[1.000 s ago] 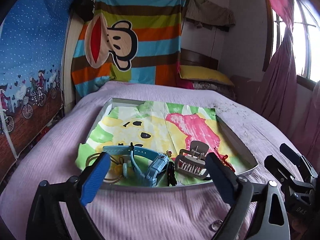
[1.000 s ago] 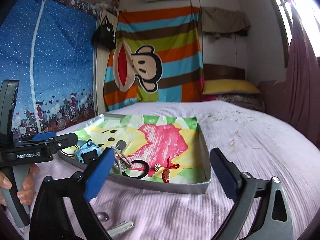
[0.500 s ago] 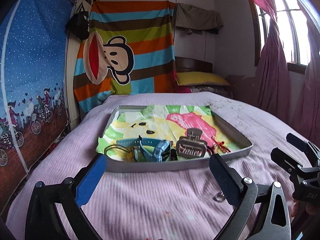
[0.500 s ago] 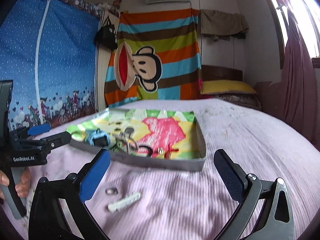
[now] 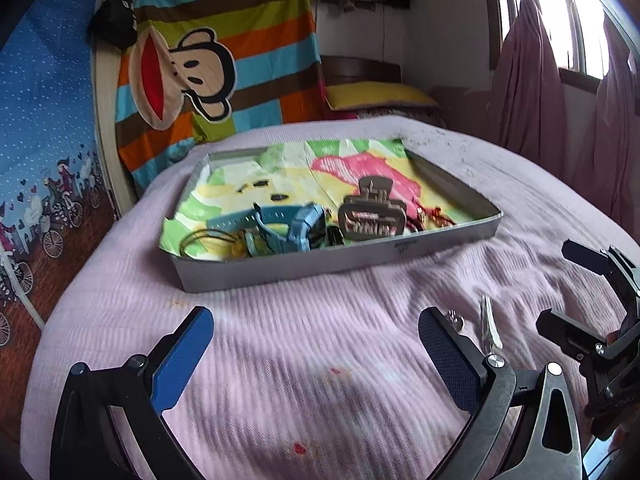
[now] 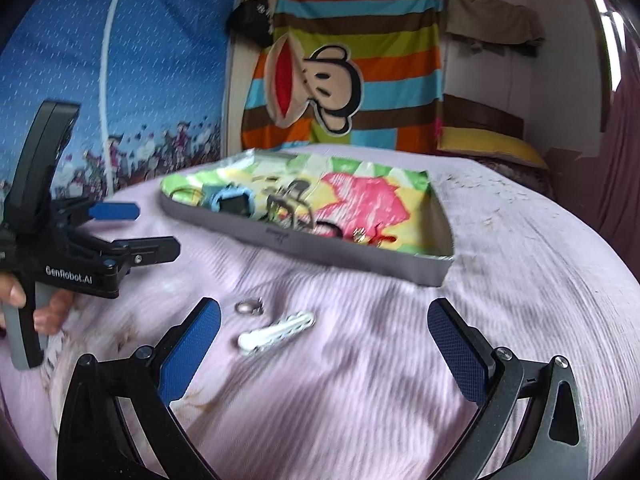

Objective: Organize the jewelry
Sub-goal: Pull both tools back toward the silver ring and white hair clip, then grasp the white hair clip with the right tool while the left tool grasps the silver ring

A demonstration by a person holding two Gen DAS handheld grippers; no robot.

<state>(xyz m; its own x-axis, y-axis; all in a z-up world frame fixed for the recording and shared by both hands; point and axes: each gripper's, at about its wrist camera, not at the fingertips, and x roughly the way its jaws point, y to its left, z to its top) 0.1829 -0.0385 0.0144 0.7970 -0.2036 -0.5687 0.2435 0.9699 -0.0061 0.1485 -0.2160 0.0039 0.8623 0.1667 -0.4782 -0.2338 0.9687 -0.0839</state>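
Both tongs, left [image 5: 314, 354] and right [image 6: 324, 344], are hanging wide apart over the pink bed [image 5: 320, 380]. Tray [image 5: 320, 262] is sitting mid-bed holding the watch [image 5: 296, 224] and claw clip [image 5: 372, 216]; ring [image 6: 249, 306] and white clip [image 6: 276, 332] are lying loose near the right tongs. Monkey blanket [image 6: 352, 64] is hanging on the wall.

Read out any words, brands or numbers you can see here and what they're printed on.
"GenRobot.AI": white lettering on the body of the left hand-held gripper, seen in the right wrist view.
A small dark mark on the front wall of the tray: too blurred to read.
Nothing else legible.
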